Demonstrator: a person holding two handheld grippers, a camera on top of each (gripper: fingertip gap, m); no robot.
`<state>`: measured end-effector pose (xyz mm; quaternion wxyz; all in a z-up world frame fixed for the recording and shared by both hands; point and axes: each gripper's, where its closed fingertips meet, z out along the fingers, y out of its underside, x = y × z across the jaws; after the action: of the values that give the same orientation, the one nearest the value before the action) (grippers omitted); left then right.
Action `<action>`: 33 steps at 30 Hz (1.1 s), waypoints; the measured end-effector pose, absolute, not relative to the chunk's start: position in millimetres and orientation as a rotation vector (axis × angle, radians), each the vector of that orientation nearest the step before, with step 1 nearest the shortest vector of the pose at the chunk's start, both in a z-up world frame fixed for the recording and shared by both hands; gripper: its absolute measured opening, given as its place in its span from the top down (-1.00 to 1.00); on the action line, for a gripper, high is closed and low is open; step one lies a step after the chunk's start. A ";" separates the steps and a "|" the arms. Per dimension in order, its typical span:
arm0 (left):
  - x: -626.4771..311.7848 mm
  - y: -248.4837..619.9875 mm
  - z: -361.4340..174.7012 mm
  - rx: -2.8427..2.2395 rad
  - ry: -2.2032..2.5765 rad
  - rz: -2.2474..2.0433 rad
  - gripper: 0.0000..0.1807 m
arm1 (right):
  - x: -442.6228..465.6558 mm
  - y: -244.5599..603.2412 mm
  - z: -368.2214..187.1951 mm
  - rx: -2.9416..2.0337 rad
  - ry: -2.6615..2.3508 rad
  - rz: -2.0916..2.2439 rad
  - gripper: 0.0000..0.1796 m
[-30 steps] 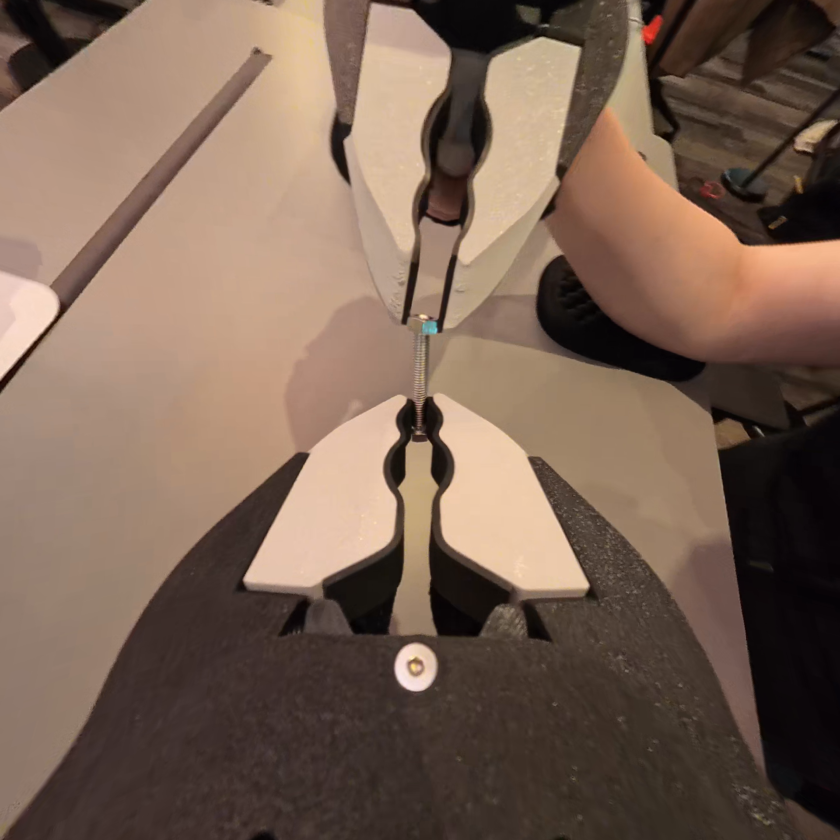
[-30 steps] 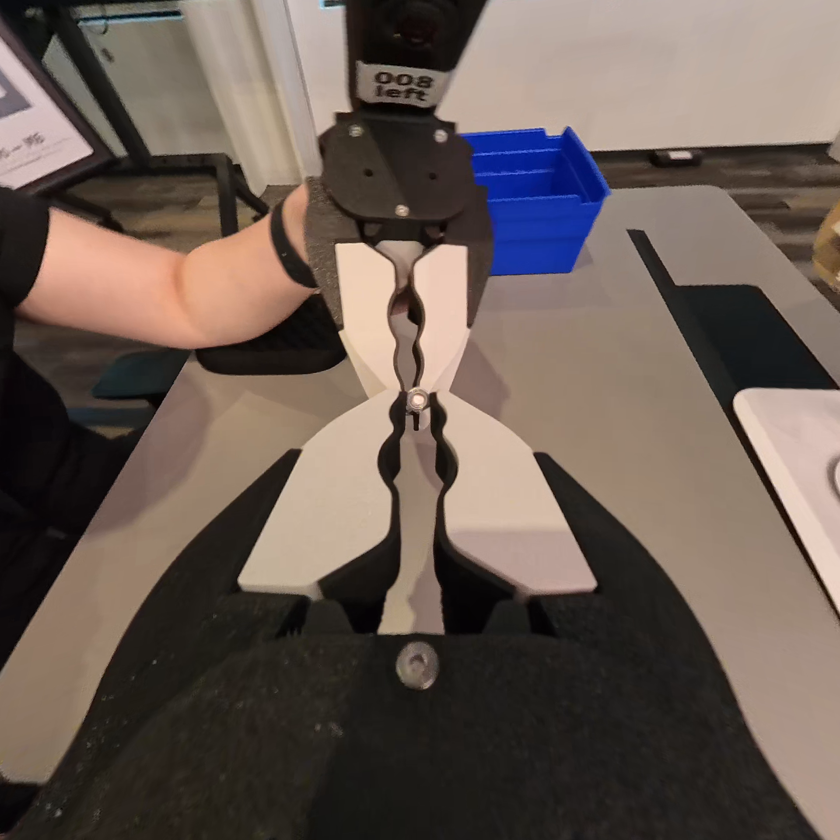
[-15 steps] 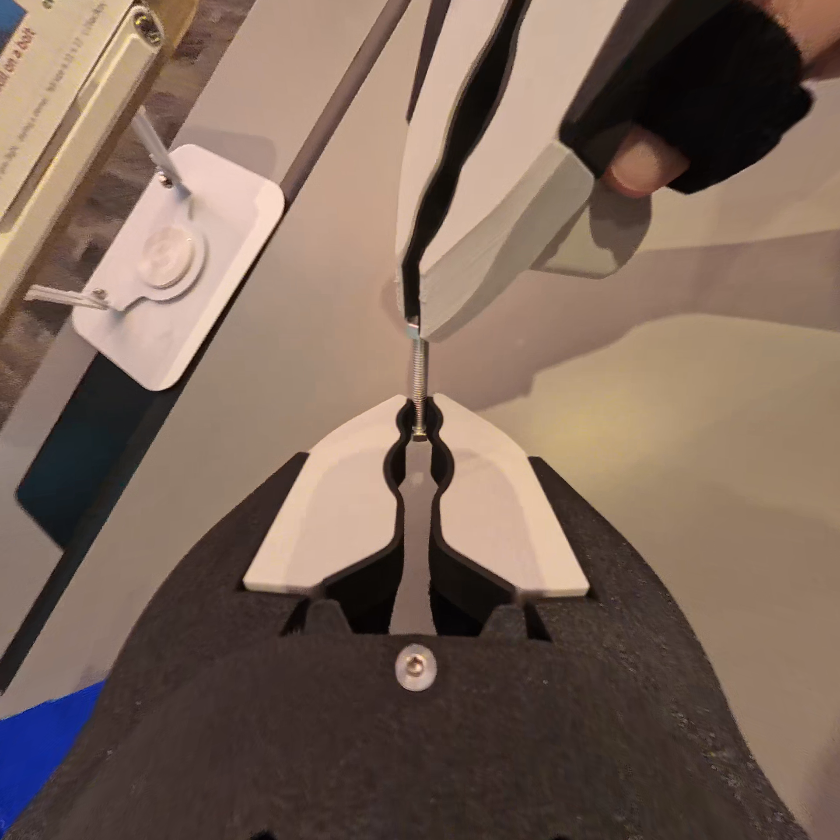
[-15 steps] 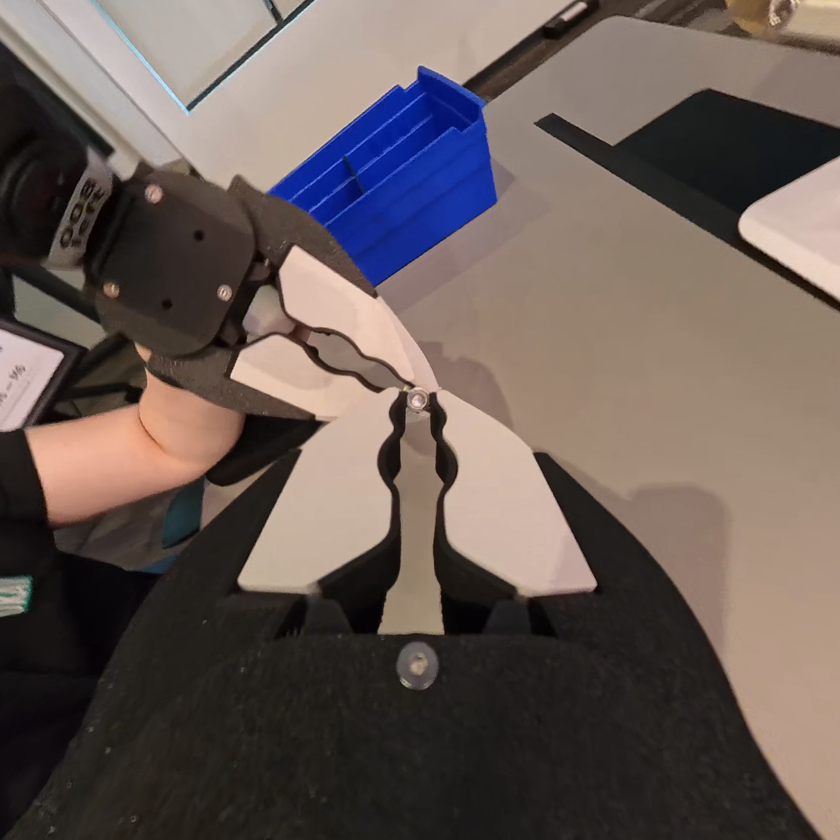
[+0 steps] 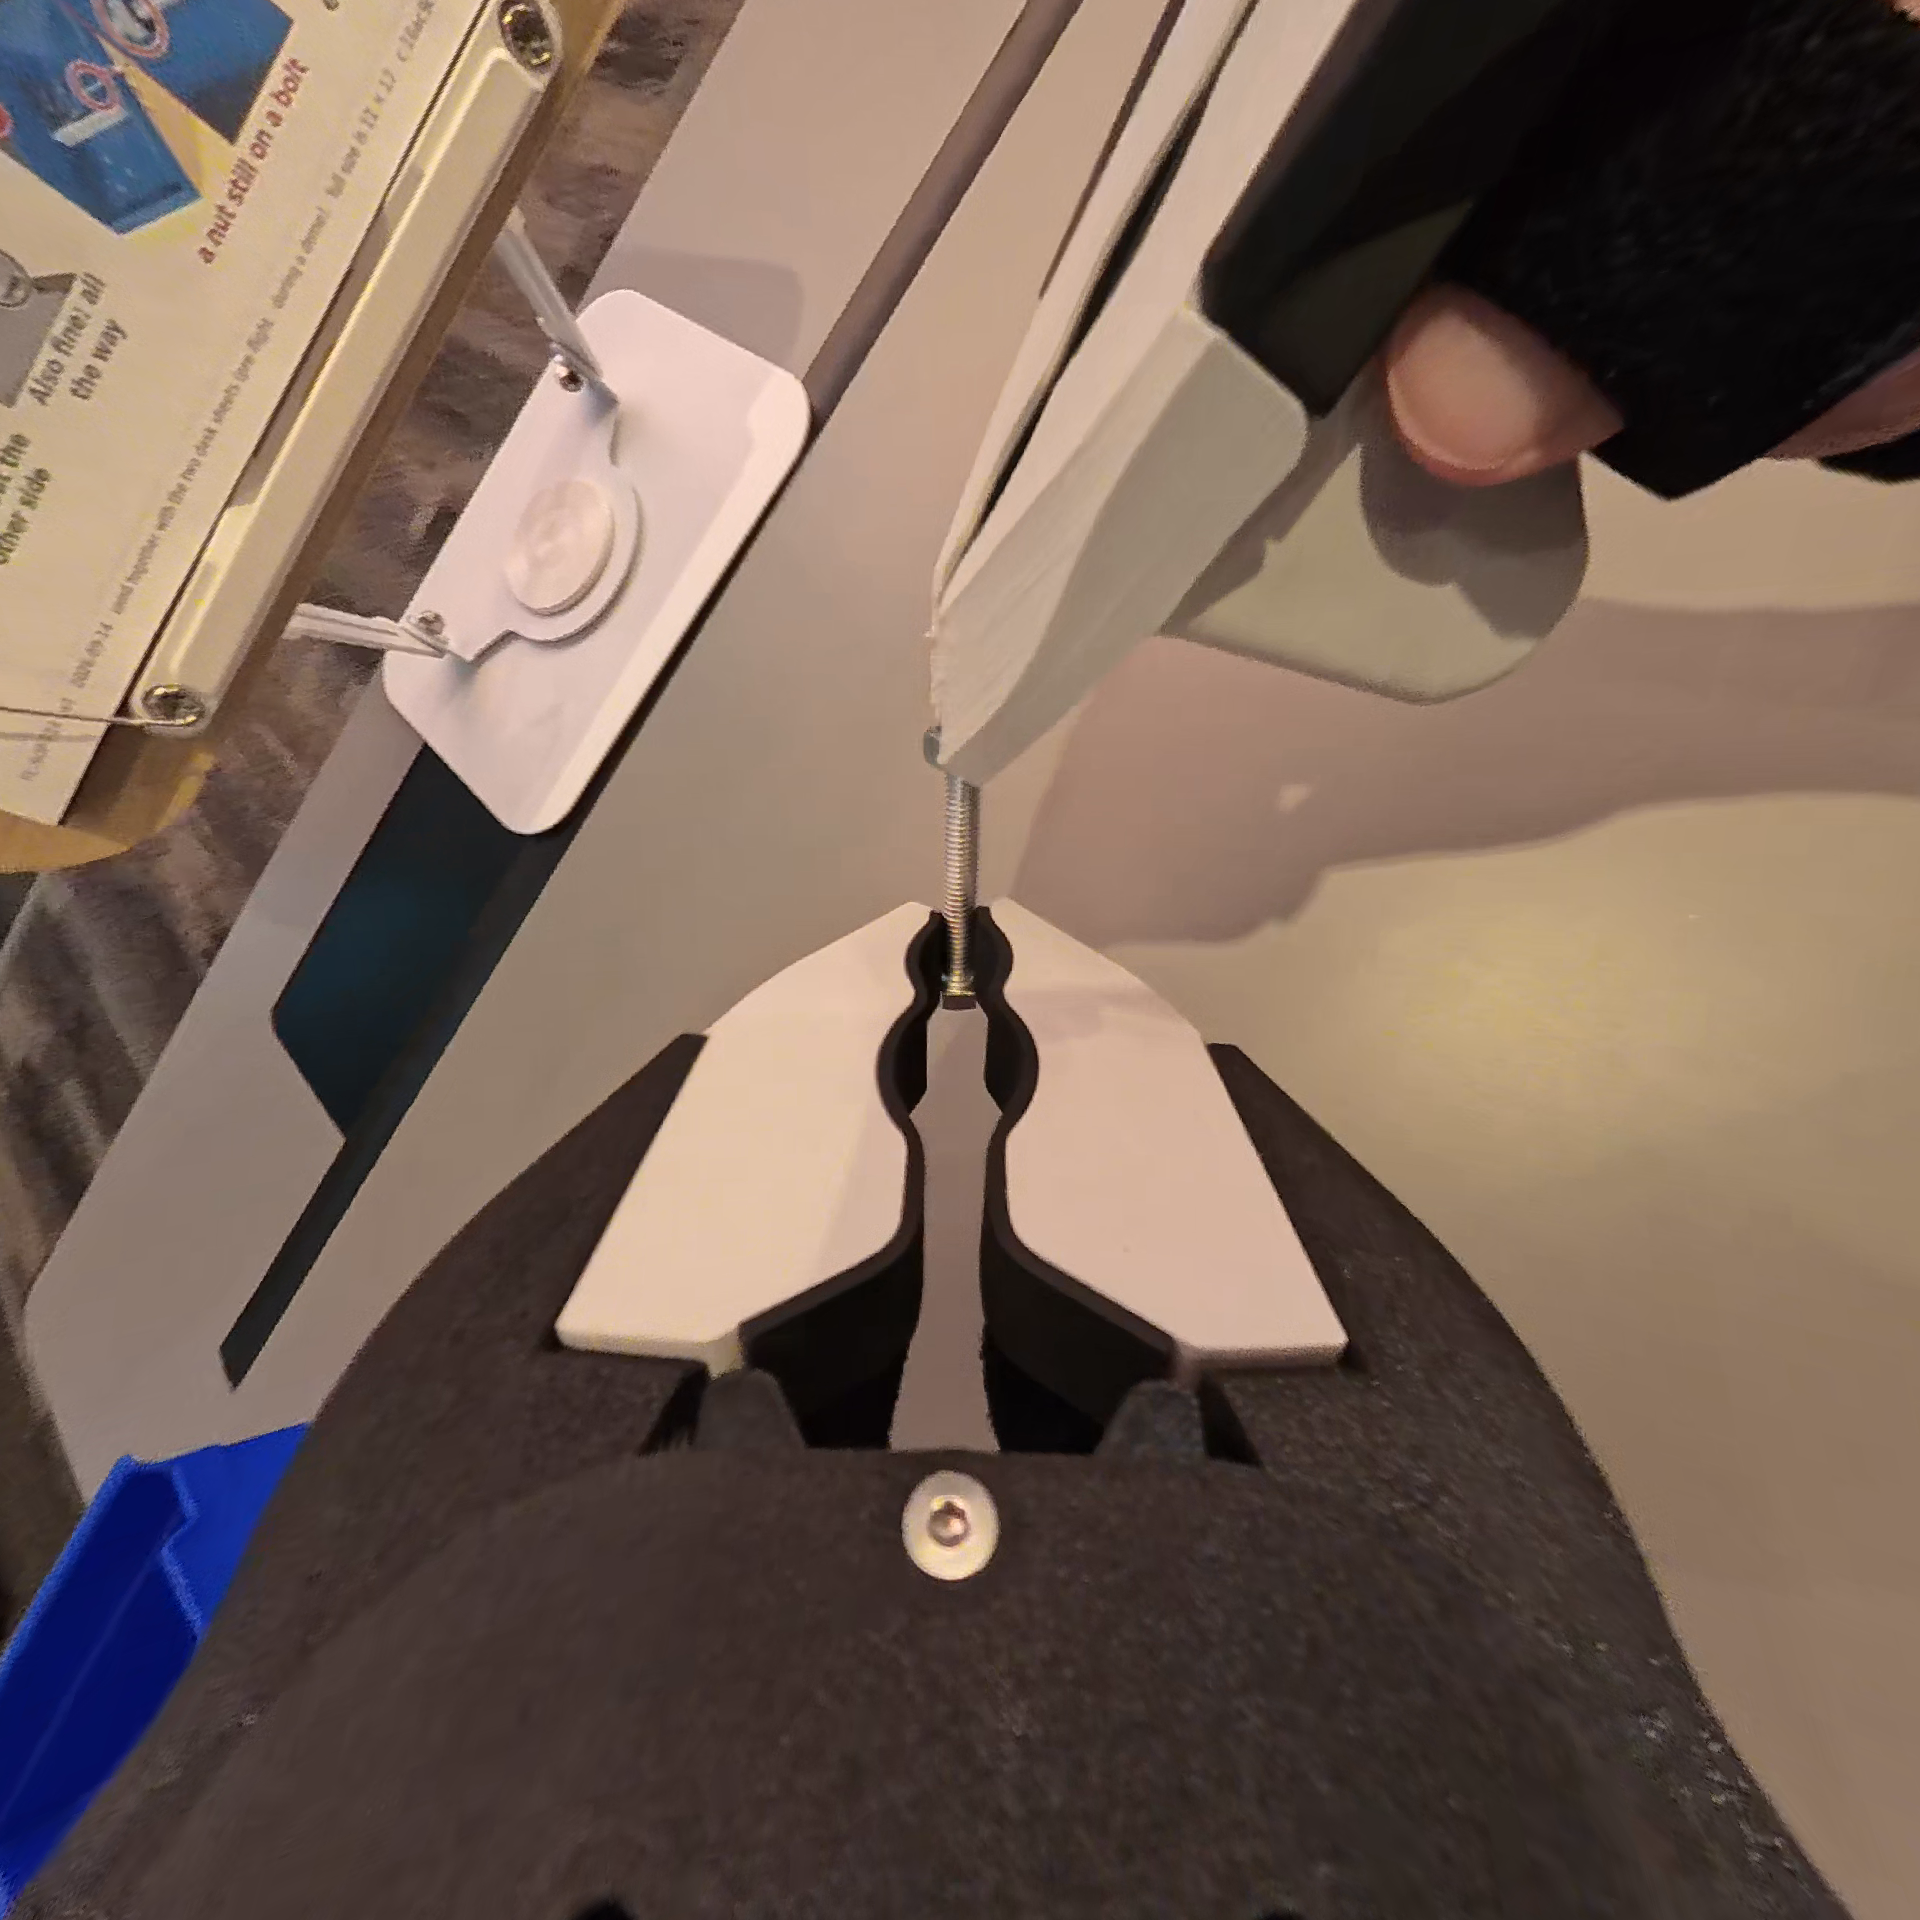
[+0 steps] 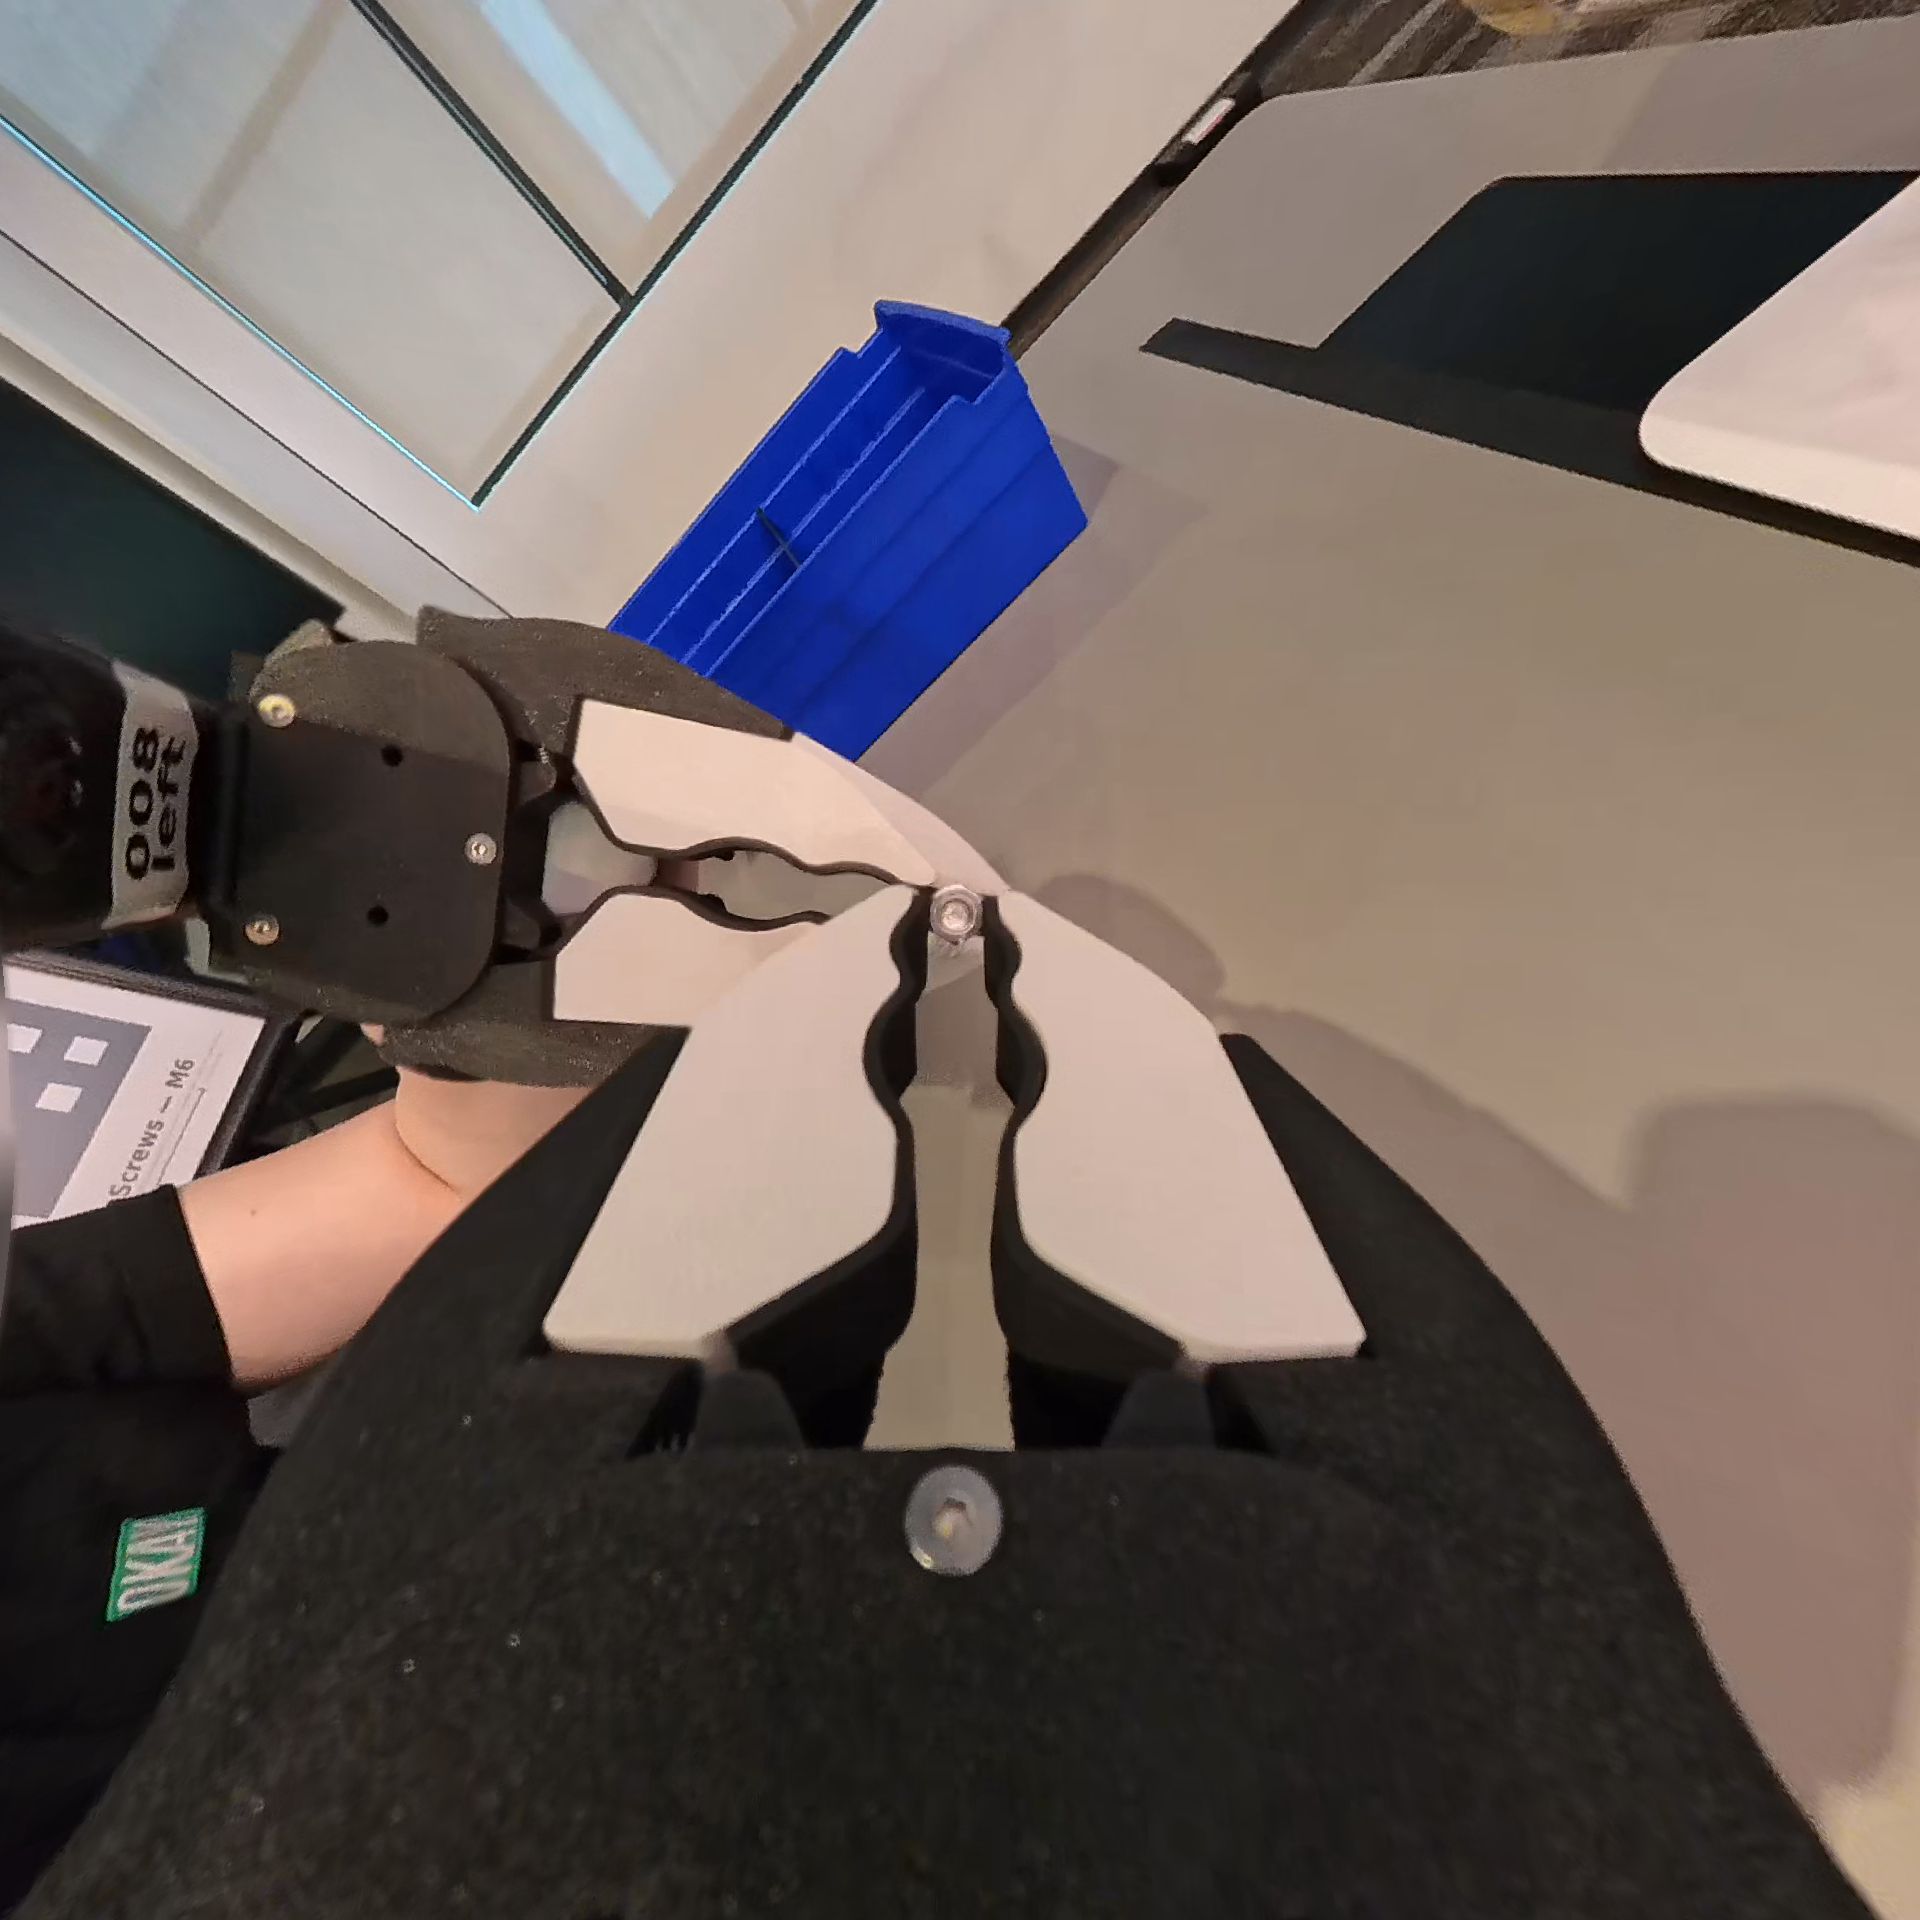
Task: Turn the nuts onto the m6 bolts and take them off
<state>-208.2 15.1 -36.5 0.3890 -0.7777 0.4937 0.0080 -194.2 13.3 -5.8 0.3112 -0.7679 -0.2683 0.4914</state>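
A thin threaded bolt (image 5: 957,852) runs between my two grippers above the grey table (image 5: 1455,1039). My left gripper (image 5: 956,930) is shut on the bolt's head end. My right gripper (image 5: 943,740) comes in from the upper right, turned on its side, and is shut on the nut (image 5: 932,744) at the bolt's far end. In the right wrist view the nut (image 6: 954,914) shows end-on between my right gripper's tips (image 6: 954,906). There my left gripper (image 6: 912,886) reaches in from the left and lies sideways. A gloved hand (image 5: 1662,260) holds the right gripper.
A blue bin (image 6: 862,520) stands on the table behind the left gripper. A white stand base (image 5: 592,561) with a framed instruction sheet (image 5: 156,312) sits beside a dark mat (image 5: 416,935). A white tray (image 6: 1818,395) lies at the right. A bare forearm (image 6: 343,1226) is at the left.
The two grippers have twisted about a quarter turn against each other around the bolt's axis. Both stay shut on bolt and nut, and the gap between them looks unchanged.
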 end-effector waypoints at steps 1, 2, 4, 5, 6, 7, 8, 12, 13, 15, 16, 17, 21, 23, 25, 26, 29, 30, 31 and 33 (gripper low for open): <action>-209.4 16.6 -36.9 -1.979 1.247 0.048 0.94 | -194.9 14.4 -6.5 -2.025 -0.698 1.297 0.90; -210.2 17.9 -37.3 -1.978 1.242 0.076 0.94 | -195.4 15.7 -7.2 -2.024 -0.689 1.297 0.90; -211.5 20.3 -38.1 -1.972 1.236 0.120 0.94 | -196.0 17.4 -8.3 -2.022 -0.671 1.306 0.90; -211.8 21.2 -38.2 -1.967 1.236 0.136 0.94 | -195.9 18.1 -8.7 -2.020 -0.665 1.310 0.89; -211.9 21.9 -38.2 -1.963 1.234 0.148 0.94 | -196.0 18.6 -8.7 -2.018 -0.656 1.321 0.89; -211.8 22.2 -38.0 -1.960 1.234 0.152 0.94 | -195.9 18.8 -8.5 -2.016 -0.650 1.332 0.89; -211.6 22.4 -37.6 -1.958 1.233 0.151 0.94 | -195.7 18.8 -8.2 -2.013 -0.648 1.341 0.89; -210.9 23.1 -35.2 -1.944 1.223 0.150 0.94 | -195.2 19.2 -5.5 -1.998 -0.629 1.374 0.89; -210.6 23.1 -35.1 -1.943 1.222 0.146 0.94 | -195.0 19.3 -5.2 -1.997 -0.629 1.374 0.89; -210.0 22.9 -35.0 -1.945 1.220 0.126 0.94 | -194.8 19.2 -4.6 -1.994 -0.636 1.364 0.89; -209.6 22.8 -34.7 -1.946 1.217 0.111 0.94 | -194.8 19.2 -4.0 -1.990 -0.639 1.360 0.89; -209.4 22.5 -34.5 -1.948 1.215 0.097 0.94 | -194.8 19.1 -3.6 -1.988 -0.641 1.356 0.89; -208.5 21.9 -33.8 -1.952 1.209 0.056 0.94 | -195.0 19.0 -2.2 -1.980 -0.650 1.348 0.89; -207.9 21.6 -33.5 -1.952 1.205 0.040 0.94 | -194.8 18.9 -1.4 -1.974 -0.651 1.354 0.89; -207.4 21.3 -33.1 -1.953 1.204 0.027 0.94 | -194.6 18.8 -0.9 -1.970 -0.653 1.359 0.89; -207.3 21.3 -32.8 -1.952 1.202 0.022 0.94 | -194.8 18.8 -0.4 -1.965 -0.653 1.360 0.89; -207.2 20.8 -32.0 -1.952 1.199 0.007 0.94 | -194.9 18.5 0.7 -1.957 -0.667 1.350 0.89; -207.0 20.6 -31.7 -1.952 1.198 0.002 0.94 | -194.9 18.4 1.1 -1.954 -0.670 1.345 0.89; -207.0 20.6 -31.6 -1.952 1.198 0.000 0.94 | -194.9 18.5 1.2 -1.953 -0.673 1.341 0.89; -207.2 20.7 -31.6 -1.952 1.199 0.000 0.94 | -194.9 18.6 1.1 -1.953 -0.672 1.339 0.89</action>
<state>-207.2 20.7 -31.6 0.4128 -0.7761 0.4767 0.0002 -194.9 18.6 1.1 0.3335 -0.7480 -0.2575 0.5128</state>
